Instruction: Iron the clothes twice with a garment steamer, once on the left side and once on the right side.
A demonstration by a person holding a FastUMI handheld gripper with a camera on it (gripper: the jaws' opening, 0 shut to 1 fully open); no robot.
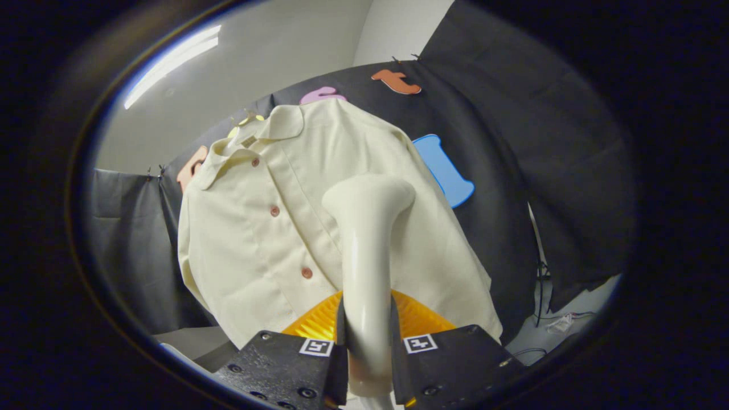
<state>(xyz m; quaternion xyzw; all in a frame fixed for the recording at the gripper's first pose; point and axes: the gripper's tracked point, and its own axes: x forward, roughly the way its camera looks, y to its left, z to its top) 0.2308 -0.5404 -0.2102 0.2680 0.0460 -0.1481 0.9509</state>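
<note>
Clamping the steamer [367, 250] by its handle, your gripper [367, 353] has both fingers pressed on it so the head stays steady. You hold that head against the hanging shirt [256, 239], just beside the button row, probably mid-pass.

Shirt [267, 250] close ahead, blocking passage

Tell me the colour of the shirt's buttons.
Reddish-brown buttons on the cream shirt, clearest in the gripper view.

Black cloth wall [512, 171] — white ceiling above, strip light [171, 60] glowing.
</note>
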